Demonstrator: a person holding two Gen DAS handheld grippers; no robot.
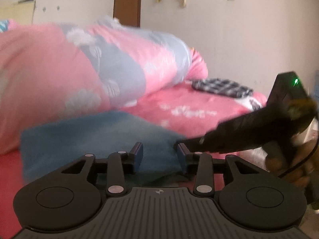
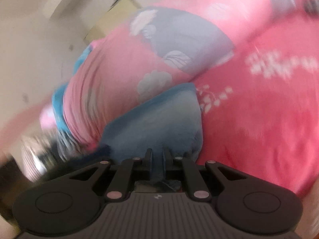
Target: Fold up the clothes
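Note:
A blue fleecy garment [image 1: 95, 139] lies folded on the pink bedsheet [image 1: 189, 107], just beyond my left gripper [image 1: 160, 155]. That gripper is open, its blue pads apart with only cloth behind them. My right gripper [image 1: 229, 139] reaches in from the right, tip at the garment's right edge. In the right wrist view the same blue garment [image 2: 155, 123] fills the lower centre, and my right gripper [image 2: 157, 159] is shut on a fold of it. That view is tilted and blurred.
A bulky pink and grey quilt [image 1: 79, 69] is heaped on the bed behind the garment. A checked black and white cloth [image 1: 221, 87] lies further back on the sheet. A white wall and brown door [image 1: 128, 6] stand beyond.

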